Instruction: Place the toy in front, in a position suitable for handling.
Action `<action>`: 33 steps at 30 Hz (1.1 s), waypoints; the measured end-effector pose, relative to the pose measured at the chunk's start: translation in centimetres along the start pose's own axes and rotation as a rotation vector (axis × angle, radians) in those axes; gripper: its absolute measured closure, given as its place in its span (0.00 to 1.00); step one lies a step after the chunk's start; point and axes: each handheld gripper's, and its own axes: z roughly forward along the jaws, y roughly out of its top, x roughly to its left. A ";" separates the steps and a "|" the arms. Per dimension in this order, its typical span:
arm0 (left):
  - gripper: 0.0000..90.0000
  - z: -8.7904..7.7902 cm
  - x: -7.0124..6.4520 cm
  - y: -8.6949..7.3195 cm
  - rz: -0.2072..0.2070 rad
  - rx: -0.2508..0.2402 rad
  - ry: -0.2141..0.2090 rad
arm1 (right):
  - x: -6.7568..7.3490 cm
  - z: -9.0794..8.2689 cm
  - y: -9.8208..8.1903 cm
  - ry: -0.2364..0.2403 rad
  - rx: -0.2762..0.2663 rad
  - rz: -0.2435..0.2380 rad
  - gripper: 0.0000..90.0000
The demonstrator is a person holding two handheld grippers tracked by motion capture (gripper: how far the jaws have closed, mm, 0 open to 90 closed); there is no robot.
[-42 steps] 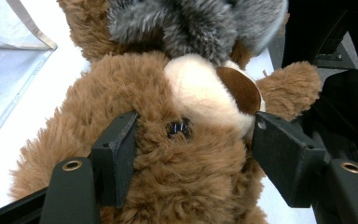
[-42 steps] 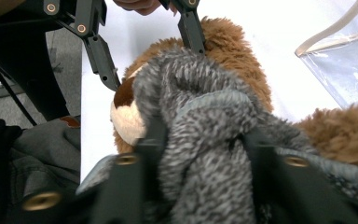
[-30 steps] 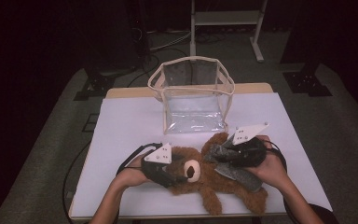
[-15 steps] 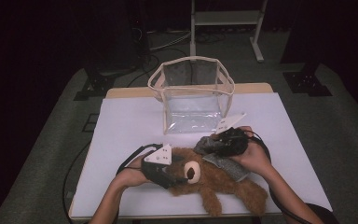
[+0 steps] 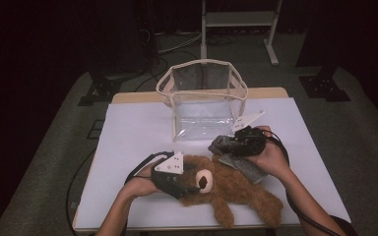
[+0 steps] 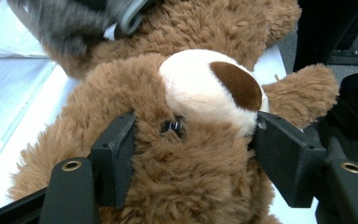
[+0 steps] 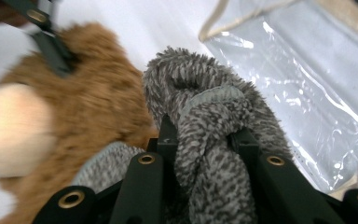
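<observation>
Lying on its back across the near part of the white worktop (image 5: 128, 132), a brown plush teddy bear (image 5: 236, 189) has its head clamped between the jaws of the left gripper (image 6: 193, 140); the black pads press into the shaggy fur on either side of its cream muzzle and dark brown nose. Beside the bear's upper body, the right gripper (image 7: 200, 140) is closed tight on a fuzzy grey knitted garment (image 5: 236, 157), perhaps a small sweater or sock, bunched into a thick fold between narrow jaws. Part of that grey cloth drapes down onto the bear's chest, touching it, while the gripped end is lifted towards the back of the worktop. Just beyond stands an open, clear plastic storage bag (image 5: 204, 98) with cream fabric trim, boxy and upright, its glossy walls creased and reflective. It looks empty. Judging by this, the garment is coming off the bear or being carried towards the bag, so the packing seems barely begun: neither the cloth nor the bear is inside yet.
</observation>
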 end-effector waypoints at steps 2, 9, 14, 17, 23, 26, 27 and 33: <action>0.36 0.0 0.0 -0.1 -0.001 -0.003 0.004 | -1.2 0.8 -1.0 0.000 0.023 0.044 0.79; 0.35 0.0 0.2 -0.1 -0.020 -0.017 0.020 | -2.8 -2.6 -4.1 0.020 -0.014 0.127 0.79; 0.35 0.2 0.6 0.0 -0.052 -0.033 0.044 | -1.9 -5.4 -4.4 0.068 -0.079 0.127 0.79; 0.35 0.4 0.8 -0.1 -0.082 -0.056 0.057 | -1.0 -5.7 -4.0 0.101 -0.104 0.113 0.79; 0.34 0.3 1.2 -0.1 -0.117 -0.083 0.114 | 2.6 -4.1 -2.1 0.182 -0.091 0.004 0.79; 0.33 0.3 1.2 -0.2 -0.118 -0.090 0.113 | 3.1 -3.5 -2.2 0.168 -0.062 -0.009 0.79; 0.33 0.2 1.2 -0.2 -0.115 -0.092 0.111 | 2.9 -3.3 -2.5 0.160 -0.055 0.001 0.79; 0.32 -1.2 1.1 -0.1 -0.067 -0.058 0.101 | 0.9 -3.5 -4.2 0.157 -0.109 0.075 0.79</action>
